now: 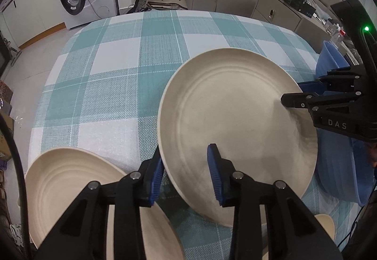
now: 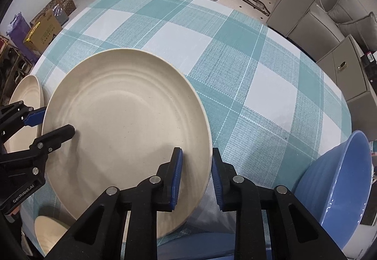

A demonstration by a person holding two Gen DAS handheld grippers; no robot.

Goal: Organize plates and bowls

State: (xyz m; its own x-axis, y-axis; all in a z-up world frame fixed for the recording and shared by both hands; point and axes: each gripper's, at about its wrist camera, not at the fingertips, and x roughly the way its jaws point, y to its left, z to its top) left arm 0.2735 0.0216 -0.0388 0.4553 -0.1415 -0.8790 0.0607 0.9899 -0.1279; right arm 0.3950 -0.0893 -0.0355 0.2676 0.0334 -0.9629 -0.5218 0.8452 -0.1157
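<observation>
Three cream plates (image 1: 235, 123) (image 1: 70, 177) (image 2: 47, 231), one blue bowl (image 2: 341, 180), two hand-held grippers (image 1: 186, 175) (image 2: 196, 180), one table (image 1: 122, 76).

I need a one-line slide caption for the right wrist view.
Right gripper and left gripper hold a beige plate above a checked tablecloth, blue bowl beside.

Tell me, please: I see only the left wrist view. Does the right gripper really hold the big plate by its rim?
Observer: Yes. In the right wrist view, the right gripper is shut on the plate, one jaw over the rim and the other outside it.
Operator: Is the blue bowl empty? My view hides most of it.
Observer: The blue bowl looks empty. It is to the right of the plate, with tablecloth showing between them.
</observation>
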